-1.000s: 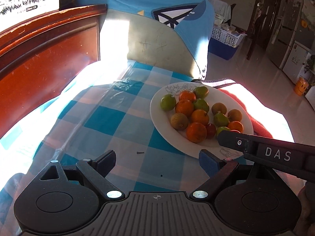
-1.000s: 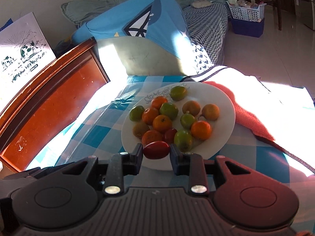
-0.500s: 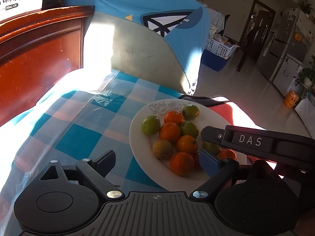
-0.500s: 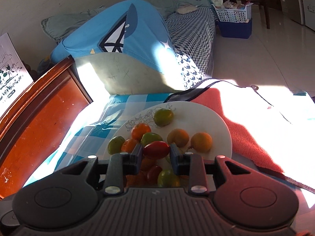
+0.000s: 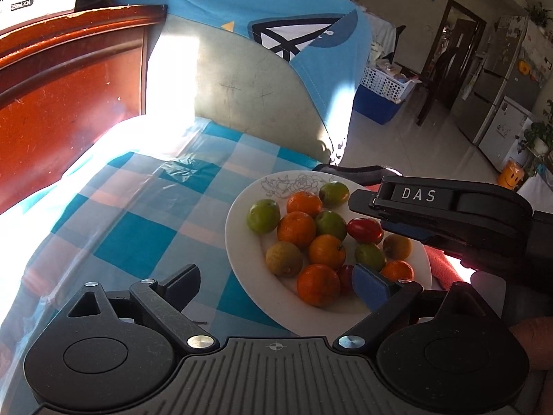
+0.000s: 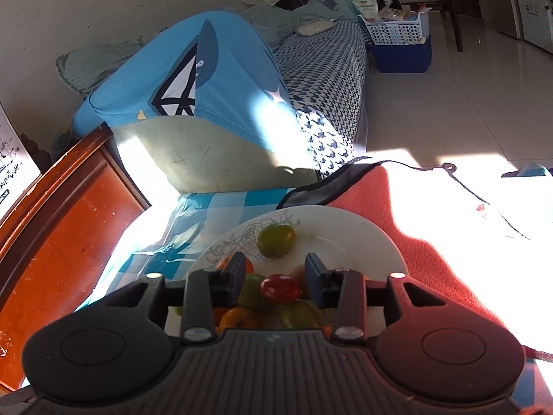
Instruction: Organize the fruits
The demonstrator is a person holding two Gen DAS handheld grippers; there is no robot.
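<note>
On one white plate [image 5: 242, 259], thirteen fruits lie; both tools, left [image 5: 276, 285] and right [image 6: 275, 273], gape.

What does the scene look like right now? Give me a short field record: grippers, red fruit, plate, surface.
right gripper: open, fingers either side of the red fruit, over the plate
red fruit: lying among the other fruit, fingers not touching it
left gripper: open, empty, at the plate's near edge
plate: white, holds orange, green, brownish and red fruits
surface: blue checked cloth, red towel beside the plate
</note>
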